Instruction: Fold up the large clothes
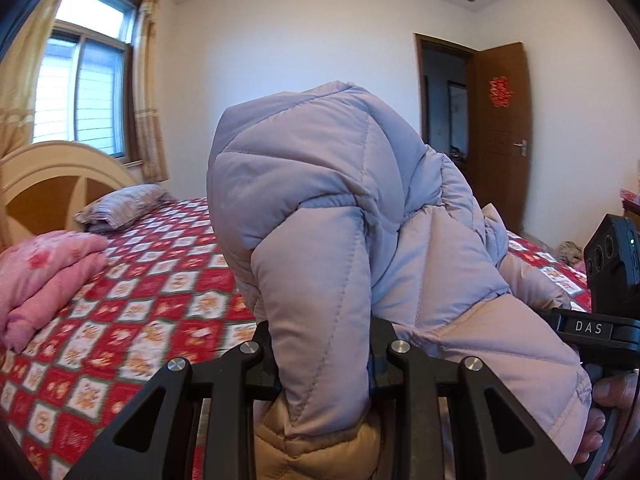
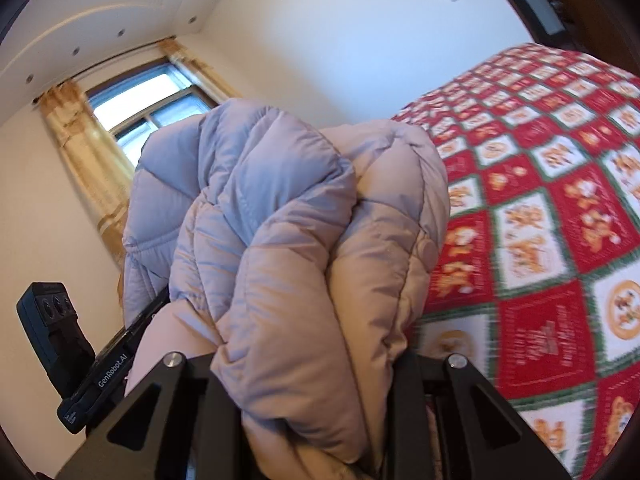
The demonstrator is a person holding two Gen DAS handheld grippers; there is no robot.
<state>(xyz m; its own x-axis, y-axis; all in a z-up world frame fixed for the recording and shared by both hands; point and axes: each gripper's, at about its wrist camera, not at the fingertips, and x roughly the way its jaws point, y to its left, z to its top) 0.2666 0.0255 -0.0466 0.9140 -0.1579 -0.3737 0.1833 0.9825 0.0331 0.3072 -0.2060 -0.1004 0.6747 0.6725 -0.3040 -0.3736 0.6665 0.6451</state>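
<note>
Lilac quilted jacket [image 1: 320,208] bunched in two claws, left claw [image 1: 324,364] and right claw [image 2: 316,364] both clamping it; labels read "DAS" and "GenRobot.AI".

Bunched between the black two-finger left gripper's [image 1: 324,364] jaws and between the black two-finger right gripper's [image 2: 316,364] jaws: pale quilted puffer jacket [image 1: 320,208], raised above red-and-white patterned bedspread [image 1: 132,300]. On bedspread at left: folded pink floral quilt [image 1: 48,272]; behind it, striped pillow [image 1: 120,208] before arched wooden headboard [image 1: 52,180]. Far right: brown wooden door [image 1: 502,120].
</note>
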